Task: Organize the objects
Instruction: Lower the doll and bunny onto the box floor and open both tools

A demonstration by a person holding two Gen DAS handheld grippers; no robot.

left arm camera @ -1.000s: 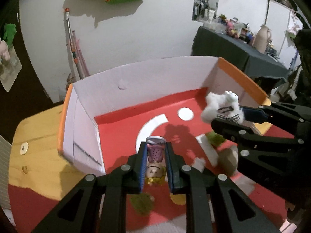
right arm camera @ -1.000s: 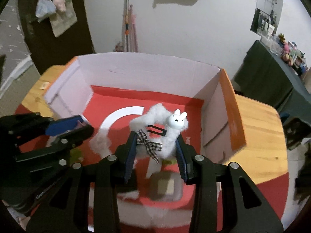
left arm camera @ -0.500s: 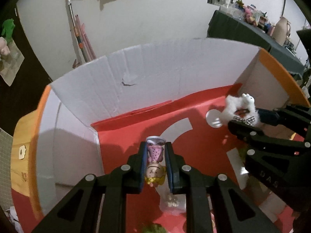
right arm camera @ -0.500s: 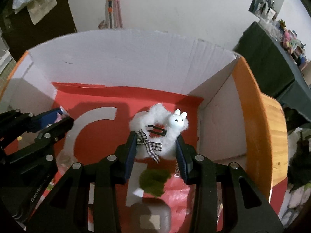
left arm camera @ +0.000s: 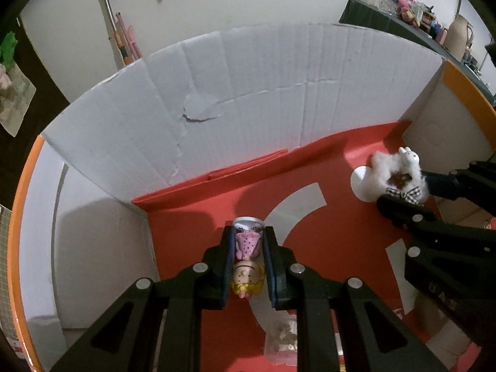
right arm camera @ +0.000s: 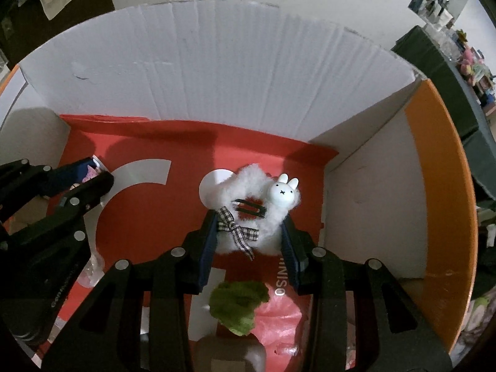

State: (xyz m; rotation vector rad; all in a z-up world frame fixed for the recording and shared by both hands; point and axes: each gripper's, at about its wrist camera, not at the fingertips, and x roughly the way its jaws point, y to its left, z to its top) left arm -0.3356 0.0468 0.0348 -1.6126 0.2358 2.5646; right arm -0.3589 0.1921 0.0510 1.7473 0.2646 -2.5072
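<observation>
My left gripper (left arm camera: pixel 248 235) is shut on a small doll figurine (left arm camera: pixel 247 262) with a pink dotted dress and yellow hair, held head toward the camera above the red floor of an open cardboard box (left arm camera: pixel 248 93). My right gripper (right arm camera: pixel 249 217) is shut on a fluffy white scrunchie (right arm camera: pixel 248 207) with a rabbit head, a checked bow and a black clip. It hangs over the box's right part, near the side wall (right arm camera: pixel 365 204). The right gripper shows in the left wrist view (left arm camera: pixel 403 192), and the left gripper in the right wrist view (right arm camera: pixel 93 176).
Below the grippers lie a green fuzzy scrunchie (right arm camera: pixel 238 303), a red plastic bag (right arm camera: pixel 279 316), a grey-brown pouch (right arm camera: pixel 229 356) and a clear packet (left arm camera: pixel 283 341). The box has white walls and orange rims (right arm camera: pixel 440 186). A dark cluttered table (left arm camera: pixel 403 15) stands behind.
Both grippers have moved forward and down into the box with their objects still held. The box walls now fill the views and the wooden table has gone out of sight.
</observation>
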